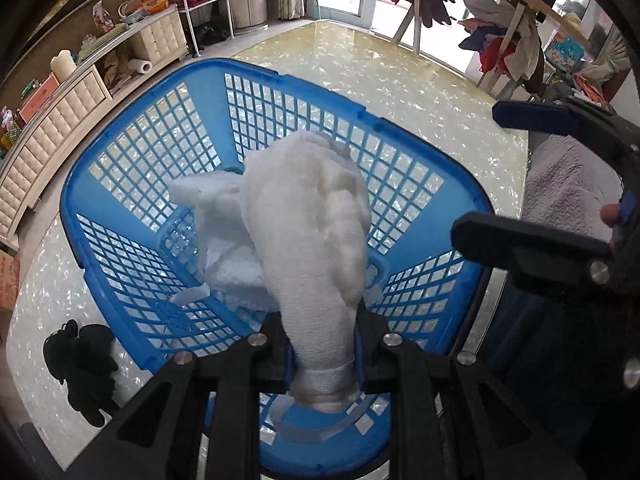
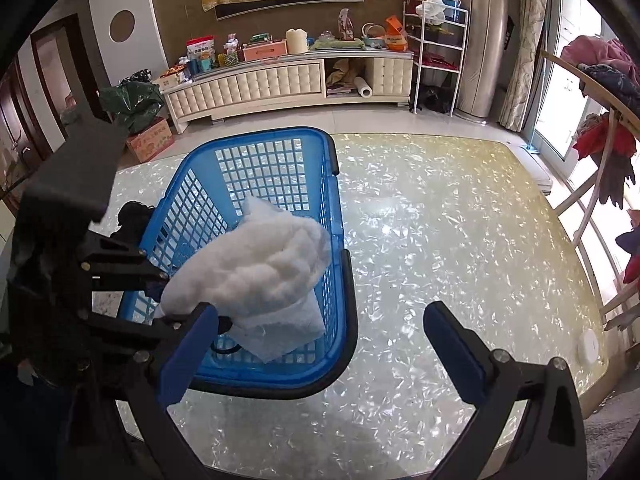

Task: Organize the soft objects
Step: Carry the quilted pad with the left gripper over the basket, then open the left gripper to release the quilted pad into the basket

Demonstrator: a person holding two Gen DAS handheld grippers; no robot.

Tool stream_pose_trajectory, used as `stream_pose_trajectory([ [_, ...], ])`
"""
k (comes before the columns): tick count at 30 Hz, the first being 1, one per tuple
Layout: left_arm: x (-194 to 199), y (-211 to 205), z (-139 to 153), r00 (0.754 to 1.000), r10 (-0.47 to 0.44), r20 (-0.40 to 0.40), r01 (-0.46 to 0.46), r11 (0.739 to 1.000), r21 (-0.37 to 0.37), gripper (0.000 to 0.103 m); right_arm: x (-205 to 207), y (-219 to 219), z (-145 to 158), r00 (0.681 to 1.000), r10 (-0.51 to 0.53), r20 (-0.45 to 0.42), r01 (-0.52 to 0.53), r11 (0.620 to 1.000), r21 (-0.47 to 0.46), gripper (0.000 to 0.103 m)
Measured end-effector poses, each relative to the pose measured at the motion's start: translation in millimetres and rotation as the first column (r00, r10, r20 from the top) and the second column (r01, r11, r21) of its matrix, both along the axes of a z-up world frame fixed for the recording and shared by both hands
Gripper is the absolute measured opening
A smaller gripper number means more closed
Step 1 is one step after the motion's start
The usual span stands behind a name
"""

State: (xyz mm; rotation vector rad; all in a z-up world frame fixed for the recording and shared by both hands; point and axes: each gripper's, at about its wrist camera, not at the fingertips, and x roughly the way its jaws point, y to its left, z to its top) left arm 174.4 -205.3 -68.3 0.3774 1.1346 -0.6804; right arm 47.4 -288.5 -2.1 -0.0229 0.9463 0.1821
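My left gripper (image 1: 322, 364) is shut on a white soft cloth item (image 1: 312, 224) and holds it over the blue plastic basket (image 1: 132, 296). More white cloth (image 1: 236, 264) lies inside the basket. In the right wrist view the same white bundle (image 2: 256, 268) hangs over the basket (image 2: 340, 320), gripped by the left gripper (image 2: 160, 292). My right gripper (image 2: 320, 344) is open and empty, just right of the basket's near corner. It also shows at the right of the left wrist view (image 1: 516, 172). A black soft item (image 1: 82, 364) lies on the table left of the basket.
The basket stands on a shiny pearl-patterned table (image 2: 440, 240). A white round disc (image 2: 590, 350) lies near the table's right edge. A cream cabinet (image 2: 280, 80) with clutter stands behind, and a clothes rack (image 1: 500, 24) is at the right.
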Motion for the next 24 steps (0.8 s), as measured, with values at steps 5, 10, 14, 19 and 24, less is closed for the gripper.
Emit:
stream_pose_trajectory([
  [5, 0, -4, -3, 1.000, 0.008, 0.007, -0.008, 1.000, 0.015, 0.025, 0, -2, 0, 1.000, -0.011, -0.004, 0.011, 1.000, 0.008, 0.103],
  [10, 1, -2, 2, 0.999, 0.026, 0.037, -0.027, 0.999, 0.022, 0.050, -1, -5, 1, 1.000, -0.027, 0.001, 0.027, 1.000, 0.015, 0.103],
  [14, 5, 4, 10, 0.997, 0.050, 0.052, -0.050, 0.999, -0.003, 0.075, -2, -10, 3, 0.999, -0.040, 0.006, 0.040, 0.999, 0.030, 0.103],
  [19, 6, 12, 23, 0.995, 0.073, 0.065, -0.071, 0.997, -0.025, 0.078, -3, -13, 5, 0.999, -0.043, 0.014, 0.043, 0.998, 0.039, 0.103],
  [24, -1, 22, 35, 0.990, 0.096, 0.107, -0.093, 0.995, -0.030, 0.083, -4, -13, 6, 0.999, -0.041, 0.023, 0.040, 0.999, 0.035, 0.103],
])
